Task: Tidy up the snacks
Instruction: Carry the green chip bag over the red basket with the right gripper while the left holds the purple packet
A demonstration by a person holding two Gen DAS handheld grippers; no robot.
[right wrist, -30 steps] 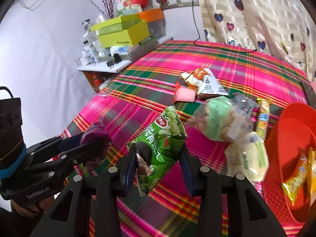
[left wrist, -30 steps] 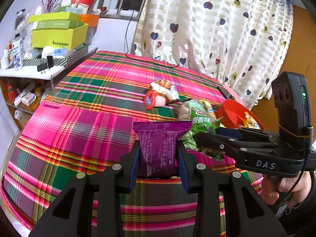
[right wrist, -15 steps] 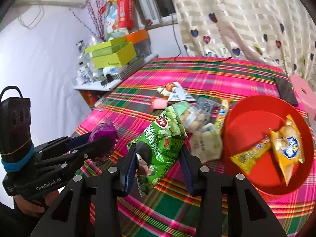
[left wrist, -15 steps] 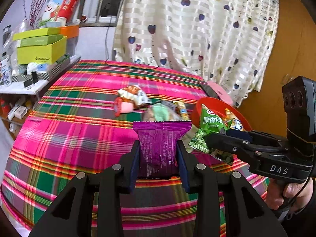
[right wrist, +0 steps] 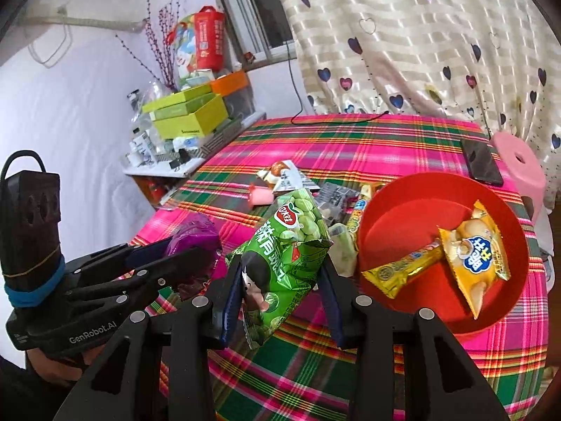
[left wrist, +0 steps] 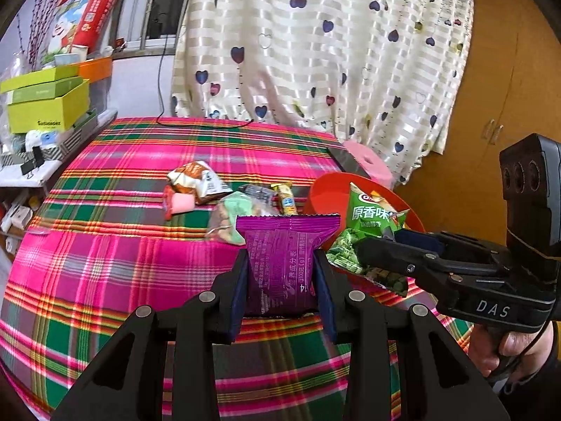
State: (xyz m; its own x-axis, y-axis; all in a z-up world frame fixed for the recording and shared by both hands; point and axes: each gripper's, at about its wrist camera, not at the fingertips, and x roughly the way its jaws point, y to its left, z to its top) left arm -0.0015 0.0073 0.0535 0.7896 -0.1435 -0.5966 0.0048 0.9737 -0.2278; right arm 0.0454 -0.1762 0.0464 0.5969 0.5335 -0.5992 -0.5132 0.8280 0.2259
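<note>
My left gripper (left wrist: 282,270) is shut on a purple snack packet (left wrist: 284,263), held upright above the plaid table. My right gripper (right wrist: 282,277) is shut on a green pea snack bag (right wrist: 284,263), which tilts up to the left. In the left wrist view the right gripper (left wrist: 378,245) comes in from the right with the green bag (left wrist: 371,221) in front of the red bowl (left wrist: 322,189). In the right wrist view the left gripper (right wrist: 189,245) holds the purple packet (right wrist: 193,235) at the left. The red bowl (right wrist: 396,217) holds two yellow snack packs (right wrist: 470,256).
Several loose snacks (left wrist: 200,182) lie mid-table on the plaid cloth (left wrist: 105,245). A dark phone (right wrist: 480,161) and a pink stool (right wrist: 519,168) sit at the far right edge. A side shelf with yellow-green boxes (left wrist: 45,105) stands at the left. A heart-print curtain hangs behind.
Both grippers have swung right and risen a little with their packets held. The red bowl has come further into both views, and the green bag now hangs in front of it.
</note>
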